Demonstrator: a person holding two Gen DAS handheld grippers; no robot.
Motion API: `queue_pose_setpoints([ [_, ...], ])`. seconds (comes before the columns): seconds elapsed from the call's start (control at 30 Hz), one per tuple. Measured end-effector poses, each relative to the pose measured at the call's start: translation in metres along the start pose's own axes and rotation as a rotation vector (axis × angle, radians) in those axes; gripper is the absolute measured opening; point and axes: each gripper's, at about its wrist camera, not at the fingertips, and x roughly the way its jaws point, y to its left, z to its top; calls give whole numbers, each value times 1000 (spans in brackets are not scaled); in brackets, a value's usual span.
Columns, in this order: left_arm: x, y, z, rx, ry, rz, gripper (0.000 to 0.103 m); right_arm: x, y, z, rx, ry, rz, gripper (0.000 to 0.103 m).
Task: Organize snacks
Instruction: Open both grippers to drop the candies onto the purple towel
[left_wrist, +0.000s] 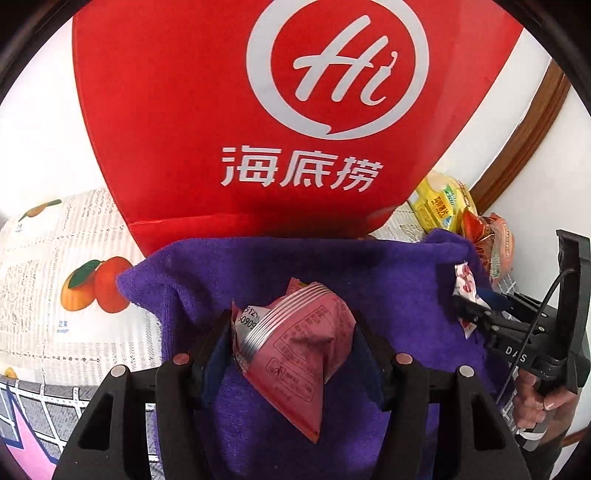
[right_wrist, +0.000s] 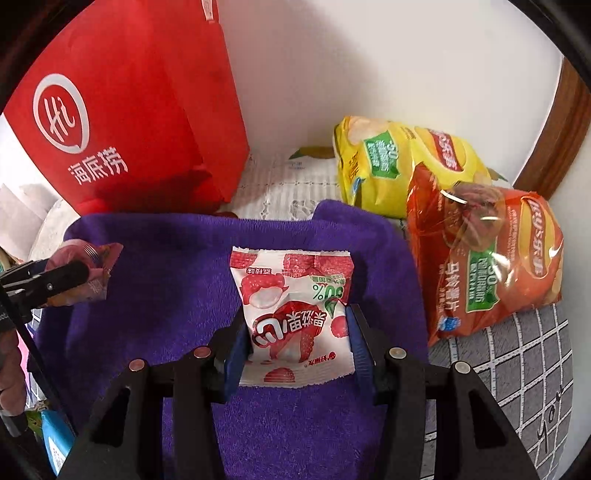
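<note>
1. The left gripper (left_wrist: 291, 347) is clamping a pink snack packet (left_wrist: 295, 343) between its blue-padded black fingers; the packet is glossy foil, puffed into a pyramid shape with a ribbed silver seam across its top.
2. That packet is hanging over a purple towel (left_wrist: 388, 280), a thick, fuzzy cloth with a rumpled back edge.
3. The right gripper (right_wrist: 295, 343) is gripping a white packet (right_wrist: 291, 314) printed with red berries; it is flat and pillow-shaped, with a serrated top edge, and is sitting over the middle of the towel (right_wrist: 166, 295).
4. Whether the white packet is resting on the towel or hovering just above it is hard to tell from this angle.
5. A red bag (left_wrist: 207, 110) of smooth, stiff material with a white round logo is standing upright just behind the towel, against a white wall.
6. A yellow chip bag (right_wrist: 388, 162) and an orange chip bag (right_wrist: 491, 266), both shiny and crinkled, are lying beside the towel's far right corner, the orange one overlapping the yellow.
7. Everything is sitting on a tablecloth (left_wrist: 55, 266) printed with newsprint and oranges.
8. A hand (left_wrist: 535, 398) is wrapping around the right gripper's black handle.
</note>
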Motion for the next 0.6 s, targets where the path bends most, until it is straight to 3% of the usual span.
queue_pose_setpoints([
  [0.37, 6, 2, 1, 0, 16, 24, 60, 22, 7, 1, -11, 59, -17, 51],
  [0.6, 10, 0, 1, -8, 25, 8, 60, 20, 15, 6, -28, 37, -9, 74],
])
